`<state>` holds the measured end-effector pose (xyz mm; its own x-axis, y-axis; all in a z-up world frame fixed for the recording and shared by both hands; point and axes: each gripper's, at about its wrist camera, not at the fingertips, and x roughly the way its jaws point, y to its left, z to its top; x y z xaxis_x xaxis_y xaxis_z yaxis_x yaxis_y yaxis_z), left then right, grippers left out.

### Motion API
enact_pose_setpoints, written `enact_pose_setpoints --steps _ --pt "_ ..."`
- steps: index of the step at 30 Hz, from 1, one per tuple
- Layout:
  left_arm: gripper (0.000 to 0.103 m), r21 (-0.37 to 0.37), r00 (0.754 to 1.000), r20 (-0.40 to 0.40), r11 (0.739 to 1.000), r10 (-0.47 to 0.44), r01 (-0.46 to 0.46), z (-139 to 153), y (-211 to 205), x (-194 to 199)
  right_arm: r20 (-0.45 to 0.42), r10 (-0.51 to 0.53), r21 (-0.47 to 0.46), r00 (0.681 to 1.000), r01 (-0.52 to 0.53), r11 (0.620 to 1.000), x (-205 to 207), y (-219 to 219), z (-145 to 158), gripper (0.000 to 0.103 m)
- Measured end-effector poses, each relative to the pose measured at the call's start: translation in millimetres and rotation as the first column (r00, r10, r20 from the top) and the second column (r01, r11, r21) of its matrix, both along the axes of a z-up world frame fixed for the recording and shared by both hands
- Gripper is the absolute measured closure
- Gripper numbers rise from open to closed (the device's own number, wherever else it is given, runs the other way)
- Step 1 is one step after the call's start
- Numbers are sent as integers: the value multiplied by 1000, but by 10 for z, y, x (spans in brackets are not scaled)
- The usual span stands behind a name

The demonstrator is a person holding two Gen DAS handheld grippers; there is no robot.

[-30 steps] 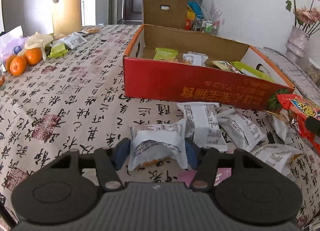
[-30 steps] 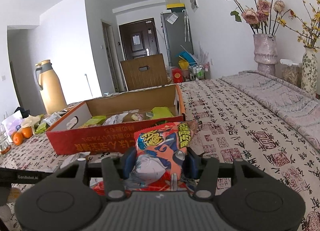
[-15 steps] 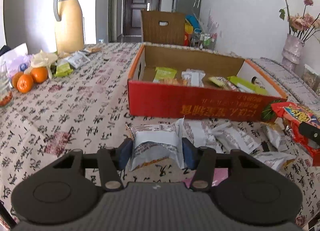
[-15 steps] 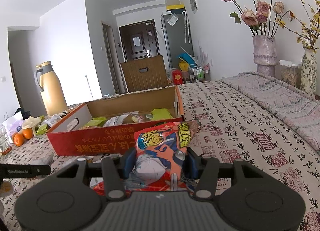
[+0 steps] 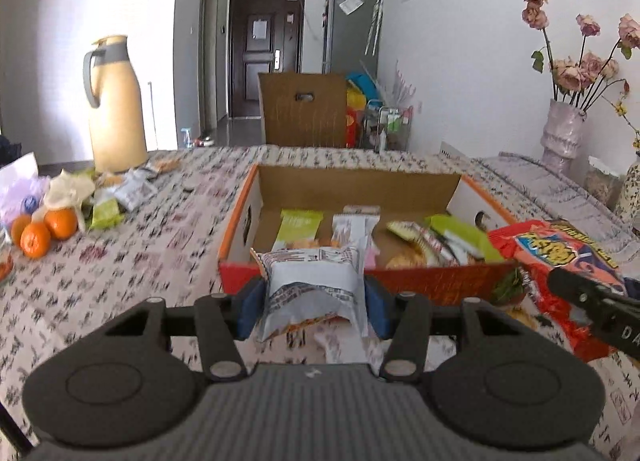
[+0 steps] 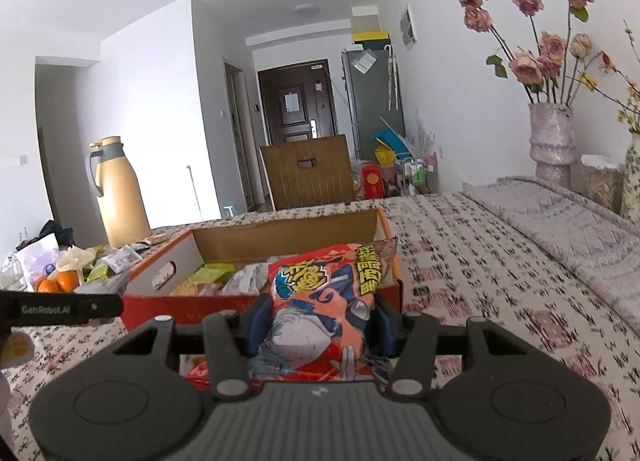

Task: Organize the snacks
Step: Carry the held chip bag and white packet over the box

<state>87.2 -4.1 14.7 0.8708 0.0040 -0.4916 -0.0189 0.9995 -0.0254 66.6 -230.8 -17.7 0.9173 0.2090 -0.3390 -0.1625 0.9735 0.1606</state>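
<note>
Several snacks already lie in the box (image 5: 460, 189). The left hand-held gripper (image 5: 314, 301) is clamped on a white packet (image 5: 314, 281) just before the box's front wall; the right hand-held gripper (image 6: 316, 323) pinches a red bag (image 6: 324, 301) there too. More packets wait left of the box (beside the oranges (image 5: 44, 229)).

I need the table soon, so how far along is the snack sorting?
Partly done. Several packets already lie inside the cardboard box. In hand: the left gripper holds a white snack packet and the right gripper holds a red snack bag, both in front of the box, not yet in it. Left: loose packets beside the oranges.
</note>
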Motion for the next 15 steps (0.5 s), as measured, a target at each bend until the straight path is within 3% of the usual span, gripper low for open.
enact_pose_setpoints --steps 15 --pt "49 66 996 84 998 -5 0 245 -246 588 44 28 -26 999 -27 999 752 143 190 51"
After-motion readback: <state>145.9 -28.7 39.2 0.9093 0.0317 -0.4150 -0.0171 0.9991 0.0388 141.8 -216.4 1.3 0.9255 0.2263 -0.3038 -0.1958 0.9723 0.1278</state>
